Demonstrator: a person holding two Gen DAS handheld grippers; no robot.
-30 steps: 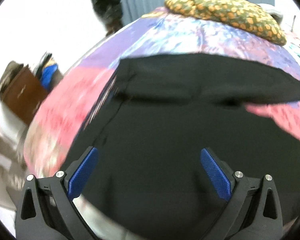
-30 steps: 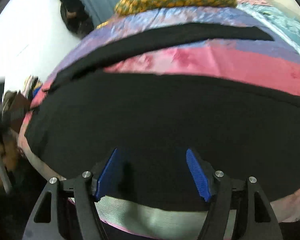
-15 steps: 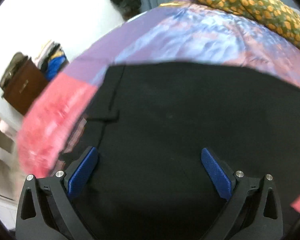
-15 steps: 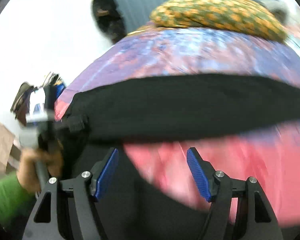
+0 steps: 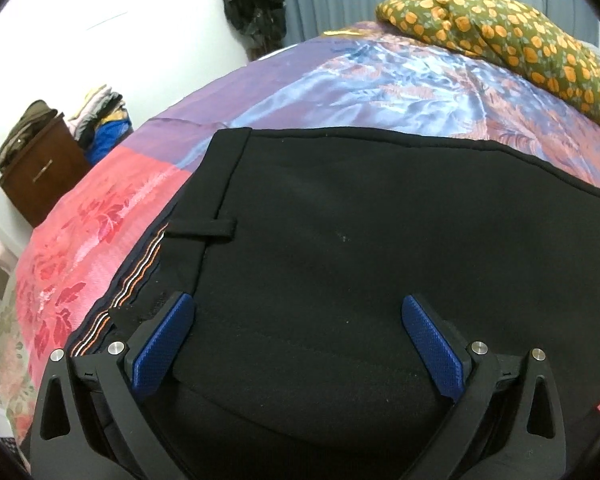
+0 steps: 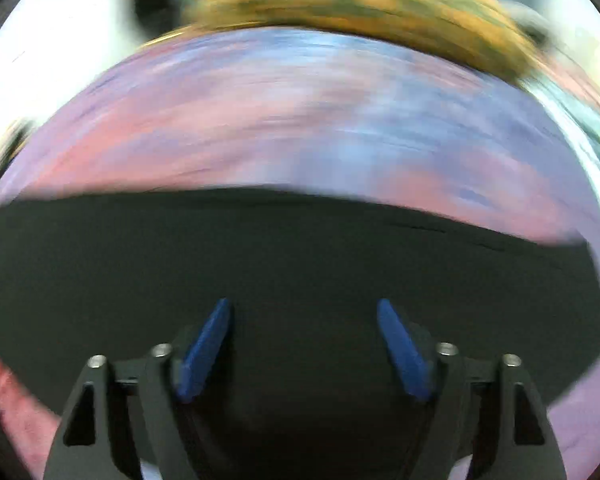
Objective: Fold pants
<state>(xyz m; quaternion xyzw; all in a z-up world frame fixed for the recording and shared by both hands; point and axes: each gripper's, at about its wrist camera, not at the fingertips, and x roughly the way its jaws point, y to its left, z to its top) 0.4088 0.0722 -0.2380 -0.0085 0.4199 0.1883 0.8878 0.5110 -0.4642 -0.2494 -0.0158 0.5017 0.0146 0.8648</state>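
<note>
A: In the right wrist view almost all is smeared. Beyond the jaws the bedspread (image 6: 300, 120) is only streaks of pink and blue, and the yellow-green pillow (image 6: 360, 4) has no readable pattern.

B: And the pants (image 6: 300, 264)?

A: Their far edge is soft there. To the left of the jaws they run out of the picture.

B: The left wrist view?

A: Sharp, but the pants (image 5: 360, 220) are cut off to the right of the jaws, and their near part goes under the left gripper (image 5: 296, 344). The pillow (image 5: 500, 28) is also cut at the right edge.
</note>
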